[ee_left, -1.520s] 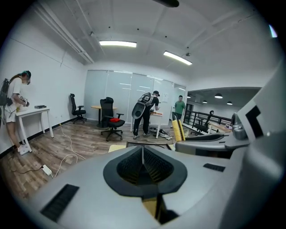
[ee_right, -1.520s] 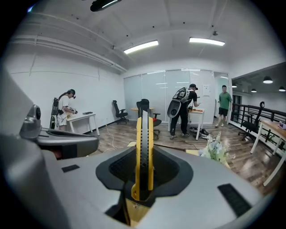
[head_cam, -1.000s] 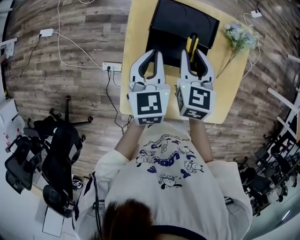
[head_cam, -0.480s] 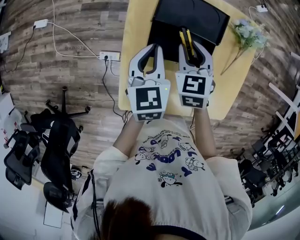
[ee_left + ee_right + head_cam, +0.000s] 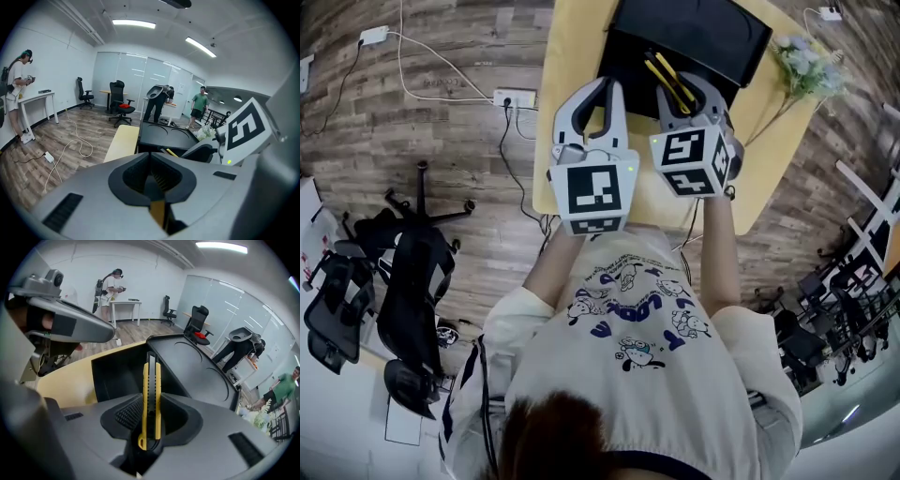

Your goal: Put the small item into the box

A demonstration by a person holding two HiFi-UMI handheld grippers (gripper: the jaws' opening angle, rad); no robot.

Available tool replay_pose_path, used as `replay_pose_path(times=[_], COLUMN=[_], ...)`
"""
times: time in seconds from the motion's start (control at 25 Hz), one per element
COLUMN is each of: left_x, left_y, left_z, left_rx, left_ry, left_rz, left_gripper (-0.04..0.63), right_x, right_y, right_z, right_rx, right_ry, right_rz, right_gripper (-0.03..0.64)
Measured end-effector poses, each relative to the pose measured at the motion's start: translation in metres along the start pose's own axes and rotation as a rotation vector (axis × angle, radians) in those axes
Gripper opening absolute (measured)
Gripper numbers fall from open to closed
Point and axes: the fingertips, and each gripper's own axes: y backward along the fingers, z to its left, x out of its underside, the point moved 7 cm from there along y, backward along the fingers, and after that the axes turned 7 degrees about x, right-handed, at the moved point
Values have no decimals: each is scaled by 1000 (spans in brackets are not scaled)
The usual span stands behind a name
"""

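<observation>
Swung right tongs [image 5: 684,89], clamped on knife [image 5: 667,80], over box [image 5: 712,37] for dropping; kept left tongs [image 5: 602,89] closed, empty.

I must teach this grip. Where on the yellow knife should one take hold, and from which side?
Near its tail end, pads on the two long sides of the yellow knife, coming from behind, as the right gripper does: its slim body then points forward over the black box.

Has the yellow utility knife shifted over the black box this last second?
Yes: the yellow utility knife has swung its tip leftward, now slanting across the black box.
</observation>
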Motion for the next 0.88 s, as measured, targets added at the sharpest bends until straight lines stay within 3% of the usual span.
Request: replay_pose_path(times=[0.48, 0.68, 0.88], left_x=[6, 8, 10], left_y=[5, 9, 14], left_z=[4, 9, 11], left_rx=[-12, -25, -33], left_ry=[17, 24, 22], left_rz=[9, 6, 0], left_gripper=[23, 23, 23], right_x=[10, 11, 6], right_y=[-26, -32, -31], right_z=[2, 1, 0], right_rx=[-167, -166, -163], right_ry=[54, 72, 57], right_rz=[170, 197, 157], right_gripper=[132, 133, 154])
